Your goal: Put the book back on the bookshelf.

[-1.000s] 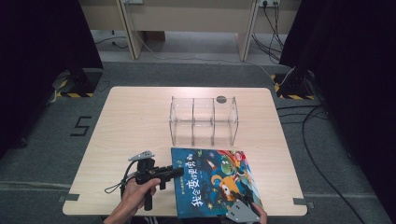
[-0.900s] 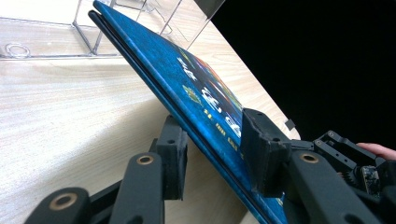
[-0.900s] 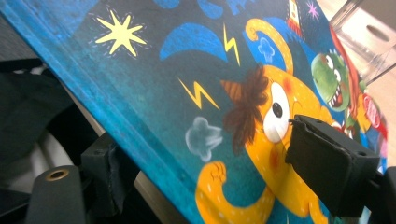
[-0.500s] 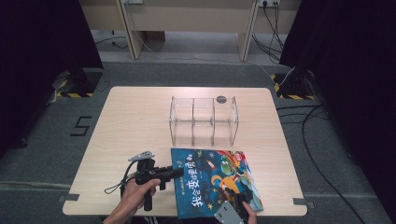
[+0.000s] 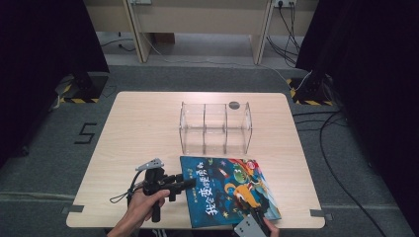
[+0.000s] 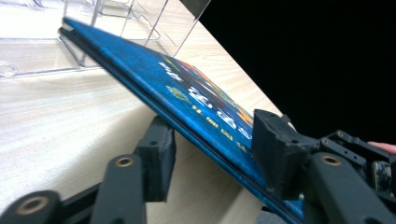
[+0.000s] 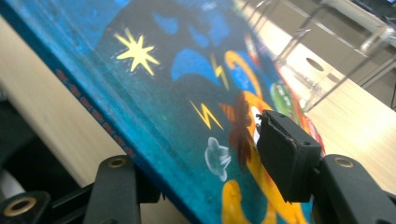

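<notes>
A blue picture book [image 5: 227,190] lies at the near middle of the table, its spine side lifted a little. My left gripper [image 5: 187,183] is at the book's left edge. In the left gripper view the book [image 6: 187,79] runs slantwise between the jaws of that gripper [image 6: 215,147], which have just been opening and stand wider than the book is thick. My right gripper [image 5: 254,217] is at the book's near edge. In the right gripper view its jaws [image 7: 210,172] have been closing, one above the cover [image 7: 163,84] and one below, not clamped.
A clear acrylic organizer [image 5: 215,128] with three compartments stands behind the book, and also shows in the gripper views [image 6: 116,18] [image 7: 327,51]. A small dark disc [image 5: 234,104] lies behind it. The wooden table [image 5: 143,128] has bare room on its left half.
My right gripper has shifted a little to the left along the book's near edge and reached over the cover. The left hand has stayed where it was.
</notes>
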Motion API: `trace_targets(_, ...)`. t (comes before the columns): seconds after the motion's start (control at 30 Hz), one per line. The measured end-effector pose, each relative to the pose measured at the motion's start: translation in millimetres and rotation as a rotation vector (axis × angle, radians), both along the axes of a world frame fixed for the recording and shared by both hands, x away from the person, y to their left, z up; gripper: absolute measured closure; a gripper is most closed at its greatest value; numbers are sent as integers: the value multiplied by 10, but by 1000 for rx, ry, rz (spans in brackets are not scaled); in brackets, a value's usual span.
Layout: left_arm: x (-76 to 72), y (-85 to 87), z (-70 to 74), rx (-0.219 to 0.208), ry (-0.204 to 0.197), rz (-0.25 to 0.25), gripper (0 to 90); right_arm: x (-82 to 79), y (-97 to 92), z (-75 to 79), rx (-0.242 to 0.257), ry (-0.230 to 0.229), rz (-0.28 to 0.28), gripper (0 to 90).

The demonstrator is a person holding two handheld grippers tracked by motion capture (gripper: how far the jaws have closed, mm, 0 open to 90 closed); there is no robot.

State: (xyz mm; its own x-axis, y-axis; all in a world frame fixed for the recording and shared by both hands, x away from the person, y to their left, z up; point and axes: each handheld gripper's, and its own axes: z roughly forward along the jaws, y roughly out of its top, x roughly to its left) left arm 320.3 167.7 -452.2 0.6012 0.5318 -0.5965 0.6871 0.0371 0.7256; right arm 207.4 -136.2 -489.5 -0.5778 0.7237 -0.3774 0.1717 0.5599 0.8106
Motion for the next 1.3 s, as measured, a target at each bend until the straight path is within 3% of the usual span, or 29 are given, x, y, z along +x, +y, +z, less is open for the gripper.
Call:
trace_targets(0.17, 4, 12, 18, -43, 12, -49, 400, -1, -113, 67, 102, -6, -23, 472)
trace_targets(0.3, 18, 59, -19, -80, 47, -76, 366, 14, -173, 112, 173, -5, -34, 474)
trace_targets(0.4, 21, 72, -46, -86, 53, -83, 355, 20, -189, 124, 183, -6, -34, 474)
trace_targets(0.5, 35, 108, -76, -59, 61, -105, 290, 27, -203, 137, 198, -9, -32, 475)
trace_targets(0.73, 70, 172, -125, -107, 79, -129, 270, 42, -236, 168, 228, -8, -34, 475)
trace_targets(1.0, 97, 292, -131, -147, 68, -70, 262, 52, -290, 190, 269, 0, -33, 474)
trace_targets(1.07, 98, 306, -131, -145, 66, -55, 274, 55, -311, 193, 282, 0, -33, 474)
trace_targets(1.1, 105, 330, -133, -111, 36, -22, 286, 55, -326, 195, 295, 1, -36, 474)
trace_targets(1.2, 117, 354, -144, -99, 38, -14, 289, 66, -379, 212, 333, 4, -38, 474)
trace_targets(1.3, 120, 336, -173, -7, 1, -11, 289, 67, -402, 213, 356, 5, -40, 474)
